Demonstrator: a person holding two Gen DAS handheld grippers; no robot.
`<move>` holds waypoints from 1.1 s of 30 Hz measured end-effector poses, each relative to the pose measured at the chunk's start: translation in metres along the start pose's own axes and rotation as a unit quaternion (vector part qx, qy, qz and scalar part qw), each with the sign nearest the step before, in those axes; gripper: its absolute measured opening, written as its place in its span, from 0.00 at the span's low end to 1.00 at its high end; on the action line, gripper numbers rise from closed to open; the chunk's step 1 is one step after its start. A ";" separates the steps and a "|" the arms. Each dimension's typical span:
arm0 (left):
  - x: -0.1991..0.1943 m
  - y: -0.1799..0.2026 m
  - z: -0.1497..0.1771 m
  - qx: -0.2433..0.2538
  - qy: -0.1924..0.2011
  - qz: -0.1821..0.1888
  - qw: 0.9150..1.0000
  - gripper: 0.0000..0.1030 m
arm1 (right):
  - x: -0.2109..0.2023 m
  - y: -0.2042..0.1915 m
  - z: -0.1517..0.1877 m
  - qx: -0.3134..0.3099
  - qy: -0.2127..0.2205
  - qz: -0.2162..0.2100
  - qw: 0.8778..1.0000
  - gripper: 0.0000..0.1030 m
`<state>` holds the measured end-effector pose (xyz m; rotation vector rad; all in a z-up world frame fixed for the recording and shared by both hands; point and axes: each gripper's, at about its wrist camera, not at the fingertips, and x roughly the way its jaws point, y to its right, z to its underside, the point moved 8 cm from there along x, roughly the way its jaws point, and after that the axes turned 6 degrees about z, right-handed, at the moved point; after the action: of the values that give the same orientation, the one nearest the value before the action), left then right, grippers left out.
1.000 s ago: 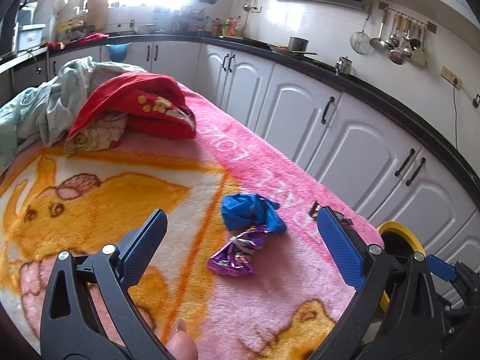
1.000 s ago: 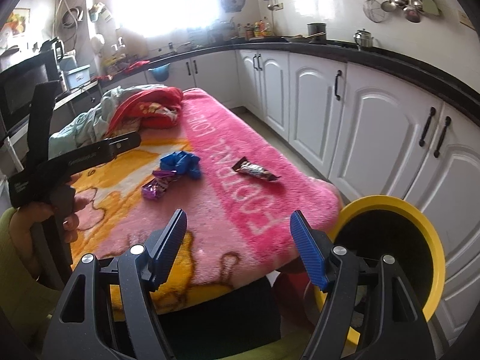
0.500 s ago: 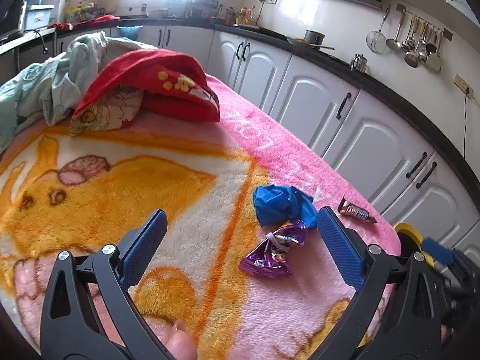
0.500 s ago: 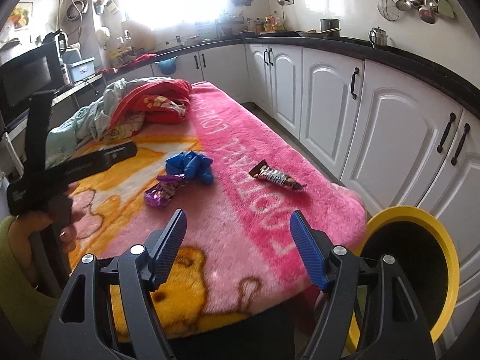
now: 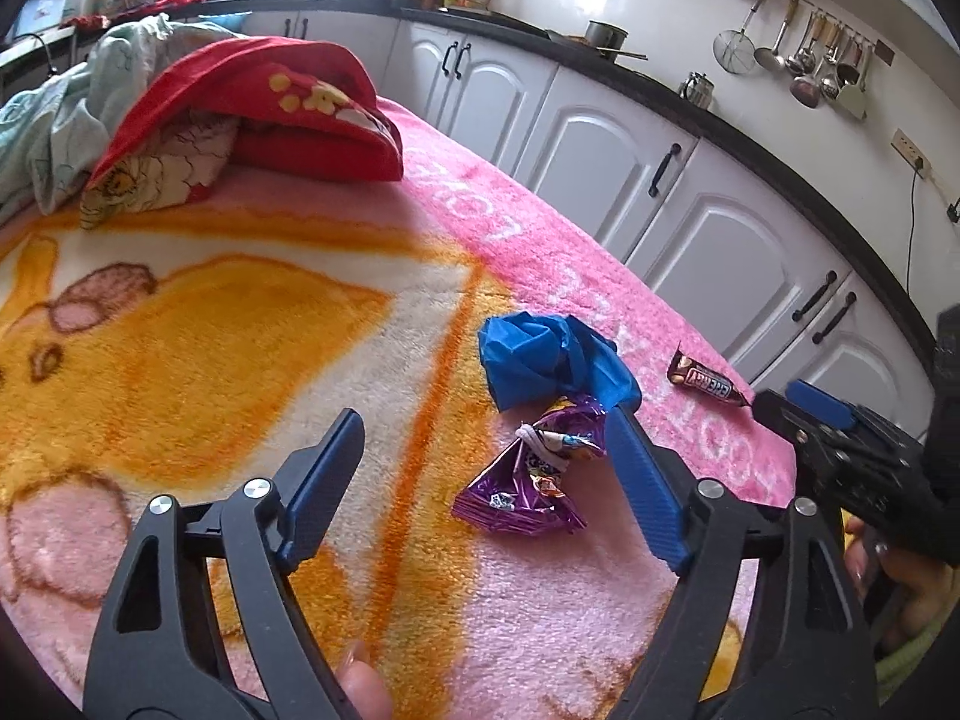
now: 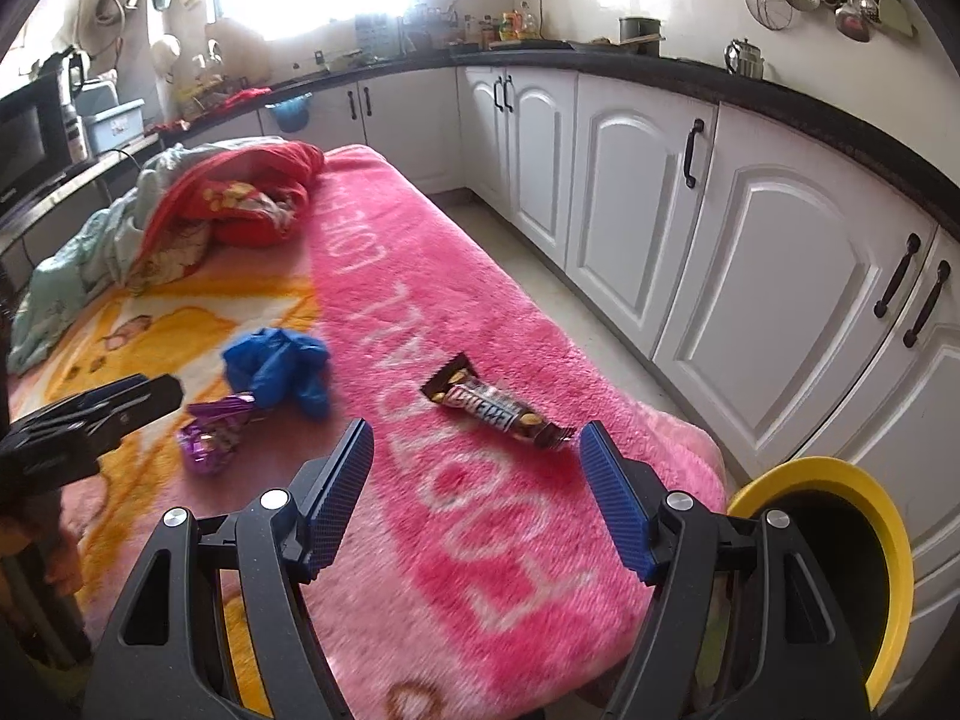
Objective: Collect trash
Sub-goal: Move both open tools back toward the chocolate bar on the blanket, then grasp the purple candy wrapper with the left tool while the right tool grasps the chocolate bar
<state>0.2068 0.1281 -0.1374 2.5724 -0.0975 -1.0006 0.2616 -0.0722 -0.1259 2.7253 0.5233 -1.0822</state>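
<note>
Left wrist view: left gripper (image 5: 486,468) hangs over the purple wrapper (image 5: 528,480), jaws closing but not yet touching it, just beside the blue glove (image 5: 546,360). Right gripper (image 6: 477,483) gapes wide before the chocolate bar wrapper (image 6: 492,408), presumably lining up a pinch; yellow-rimmed bin (image 6: 888,546) waits beyond.

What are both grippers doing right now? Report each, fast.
Left gripper: jaws closing around the purple wrapper, not yet gripping it.
Right gripper: jaws open, empty, short of the chocolate bar wrapper.
</note>
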 end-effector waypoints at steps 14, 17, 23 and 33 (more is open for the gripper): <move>0.023 0.018 0.013 0.032 -0.047 0.027 0.998 0.67 | 0.054 0.002 -0.010 -0.024 -0.034 0.017 0.999 0.67; 0.027 0.021 0.017 0.037 -0.056 0.031 0.997 0.66 | 0.065 0.003 -0.008 -0.025 -0.043 0.022 0.999 0.67; 0.029 0.022 0.019 0.040 -0.063 0.033 0.997 0.62 | 0.078 0.004 -0.006 -0.015 -0.056 0.020 0.998 0.67; 0.032 0.028 0.023 0.058 -0.074 0.036 0.995 0.41 | 0.077 0.008 -0.002 -0.004 -0.062 0.005 0.998 0.46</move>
<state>0.2175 0.0886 -0.1631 2.5735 -0.2936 -1.1893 0.3175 -0.0590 -0.1771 2.6302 0.4939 -1.2340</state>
